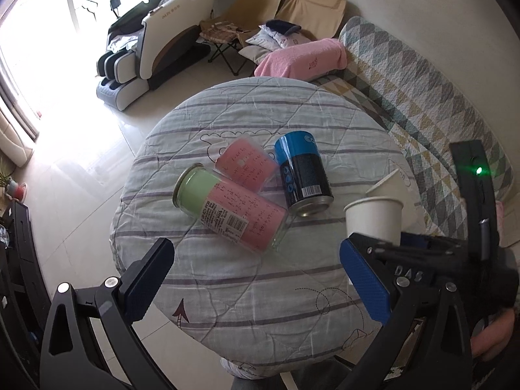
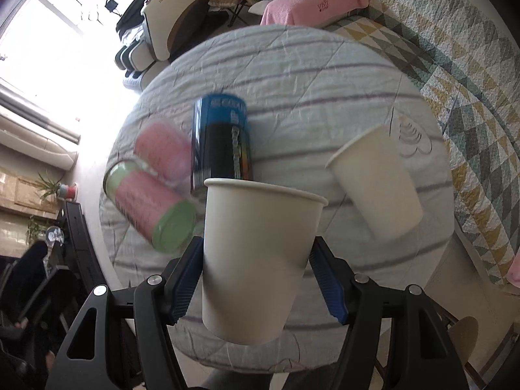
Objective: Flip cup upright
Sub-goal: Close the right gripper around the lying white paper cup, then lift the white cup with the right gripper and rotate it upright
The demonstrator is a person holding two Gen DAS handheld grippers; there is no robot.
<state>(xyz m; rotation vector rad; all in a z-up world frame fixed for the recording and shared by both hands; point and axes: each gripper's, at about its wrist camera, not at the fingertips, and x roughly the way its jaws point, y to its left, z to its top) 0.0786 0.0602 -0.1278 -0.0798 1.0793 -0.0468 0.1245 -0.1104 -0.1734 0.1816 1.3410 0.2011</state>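
Note:
My right gripper (image 2: 255, 279) is shut on a white paper cup (image 2: 256, 253), held rim up and nearly upright above the round table (image 2: 325, 65). The same cup shows in the left wrist view (image 1: 373, 221), behind my left gripper's blue right finger. A second white paper cup (image 2: 377, 178) stands upright on the table to the right, leaning in the fisheye view; it also shows in the left wrist view (image 1: 388, 183). My left gripper (image 1: 256, 279) is open and empty above the table's near side.
A blue-black can (image 1: 302, 175), a pink and green jar (image 1: 230, 211) and a pink clear-cased roll (image 1: 247, 165) lie on their sides mid-table. A quilted sofa (image 1: 422, 97) with a pink towel (image 1: 302, 58) is to the right. Folding chairs and a massage chair (image 1: 156, 42) stand behind.

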